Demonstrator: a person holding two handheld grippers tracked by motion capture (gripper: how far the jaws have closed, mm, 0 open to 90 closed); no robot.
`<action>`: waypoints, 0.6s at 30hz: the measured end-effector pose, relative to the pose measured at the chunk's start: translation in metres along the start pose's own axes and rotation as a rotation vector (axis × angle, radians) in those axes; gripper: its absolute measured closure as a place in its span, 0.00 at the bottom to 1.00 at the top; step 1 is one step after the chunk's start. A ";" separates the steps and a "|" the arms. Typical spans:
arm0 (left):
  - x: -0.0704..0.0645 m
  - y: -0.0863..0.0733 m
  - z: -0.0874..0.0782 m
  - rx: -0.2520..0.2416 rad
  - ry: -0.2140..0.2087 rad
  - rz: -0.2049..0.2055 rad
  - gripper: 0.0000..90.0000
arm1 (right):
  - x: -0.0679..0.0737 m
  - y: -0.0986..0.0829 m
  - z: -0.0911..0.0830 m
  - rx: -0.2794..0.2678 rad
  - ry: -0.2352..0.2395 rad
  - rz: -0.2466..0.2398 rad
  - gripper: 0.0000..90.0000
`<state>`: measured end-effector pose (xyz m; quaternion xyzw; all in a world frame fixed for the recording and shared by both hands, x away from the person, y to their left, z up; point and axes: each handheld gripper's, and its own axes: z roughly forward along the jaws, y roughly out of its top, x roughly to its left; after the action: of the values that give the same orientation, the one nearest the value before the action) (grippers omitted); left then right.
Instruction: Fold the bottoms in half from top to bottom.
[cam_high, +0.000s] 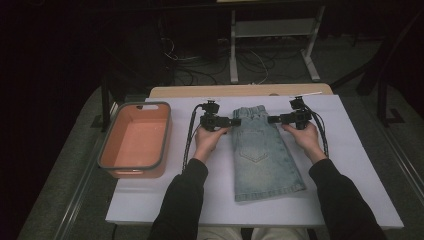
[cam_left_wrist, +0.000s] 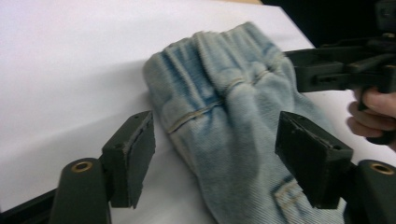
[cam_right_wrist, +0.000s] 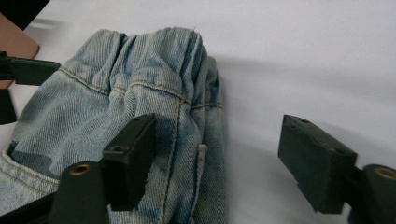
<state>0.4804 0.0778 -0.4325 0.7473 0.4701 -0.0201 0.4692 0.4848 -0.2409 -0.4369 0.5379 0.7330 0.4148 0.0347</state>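
A light blue denim garment (cam_high: 261, 152) lies flat on the white table (cam_high: 350, 165), elastic waistband at the far end, back pocket facing up. My left gripper (cam_high: 235, 121) sits at the waistband's left edge, jaws open and straddling the denim's side (cam_left_wrist: 219, 121). At the waistband's right edge my right gripper (cam_high: 271, 119) is open too; one jaw rests over the denim (cam_right_wrist: 154, 93) and the other over bare table. Neither holds the cloth. The right gripper's jaws (cam_left_wrist: 327, 70) show beyond the waistband in the left gripper view.
An orange tub with a grey rim (cam_high: 135, 140) stands on the table's left part. Behind the table's wooden far edge (cam_high: 240, 91) are cables and a white frame on the floor (cam_high: 272, 45). Bare white table surrounds the garment.
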 end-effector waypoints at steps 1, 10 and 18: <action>0.001 -0.001 0.001 0.003 0.003 0.000 0.34 | 0.000 0.000 0.001 0.005 0.001 0.000 0.35; 0.008 -0.006 0.010 0.026 0.010 -0.035 0.41 | 0.001 -0.003 0.009 0.032 0.023 0.000 0.43; 0.009 -0.008 0.014 0.039 -0.012 -0.052 0.57 | 0.002 -0.004 0.015 0.045 0.044 -0.013 0.52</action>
<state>0.4858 0.0751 -0.4501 0.7439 0.4859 -0.0460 0.4565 0.4879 -0.2310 -0.4486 0.5246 0.7463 0.4095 0.0091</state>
